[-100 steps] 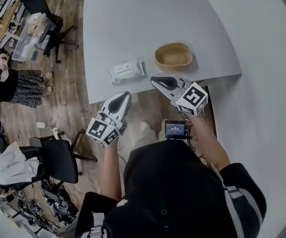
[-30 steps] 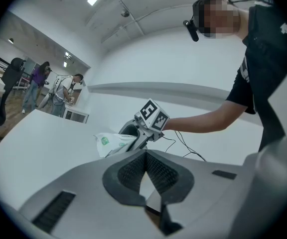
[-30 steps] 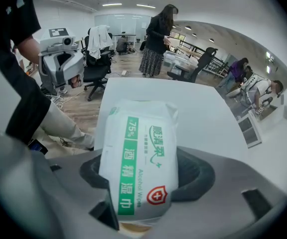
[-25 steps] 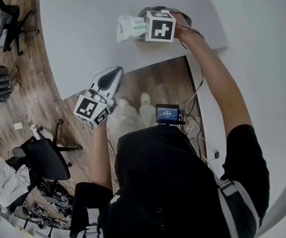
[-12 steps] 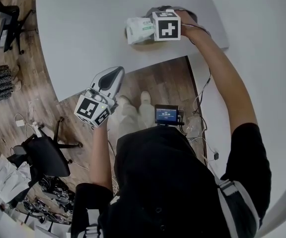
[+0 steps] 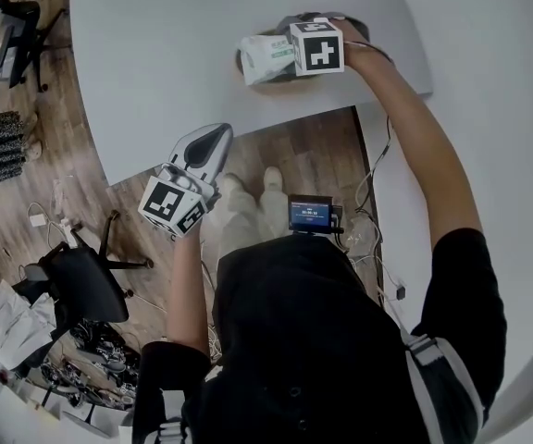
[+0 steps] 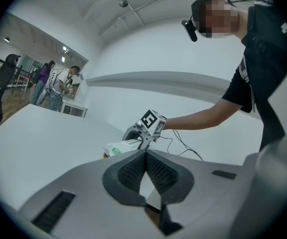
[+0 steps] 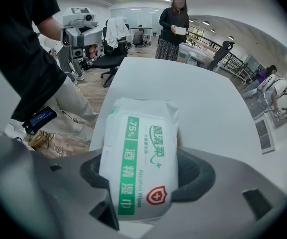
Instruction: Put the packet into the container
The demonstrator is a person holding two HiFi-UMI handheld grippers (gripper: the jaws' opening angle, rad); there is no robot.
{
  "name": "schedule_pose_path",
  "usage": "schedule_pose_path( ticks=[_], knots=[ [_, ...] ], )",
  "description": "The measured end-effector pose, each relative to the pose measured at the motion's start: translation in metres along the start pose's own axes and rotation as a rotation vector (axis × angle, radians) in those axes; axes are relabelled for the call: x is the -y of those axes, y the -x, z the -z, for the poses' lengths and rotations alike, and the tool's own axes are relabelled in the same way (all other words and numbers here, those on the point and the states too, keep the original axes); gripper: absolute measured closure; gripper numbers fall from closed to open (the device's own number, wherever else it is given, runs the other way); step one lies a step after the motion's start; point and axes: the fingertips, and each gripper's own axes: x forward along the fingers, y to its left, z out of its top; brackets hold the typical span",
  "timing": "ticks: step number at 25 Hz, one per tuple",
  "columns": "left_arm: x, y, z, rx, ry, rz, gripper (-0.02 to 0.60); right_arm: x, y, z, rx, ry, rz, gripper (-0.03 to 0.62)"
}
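White worktop [image 6: 174,63], wood floor past near edge. Right gripper [image 8: 147,176] reaches to far side, pointing steeply down. Jaws part-open, clamped across packet [image 6: 266,58]; most of packet sticks out past pads. Packet is off worktop, right over container [image 6: 283,21], which is largely hidden beneath. Likely lined up for lowering in. Left gripper [image 6: 216,139] closed, empty, parked off near edge, probably to keep clear; job needs one gripper.
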Motion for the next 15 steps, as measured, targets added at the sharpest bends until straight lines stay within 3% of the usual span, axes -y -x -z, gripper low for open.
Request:
schedule_pose_path(
  ticks=[15],
  knots=[
    [0.000,-0.003,0.009,-0.004,0.010,0.011,0.574,0.000,-0.025,0.007,-0.096,0.063,-0.021,0.272]
  ],
)
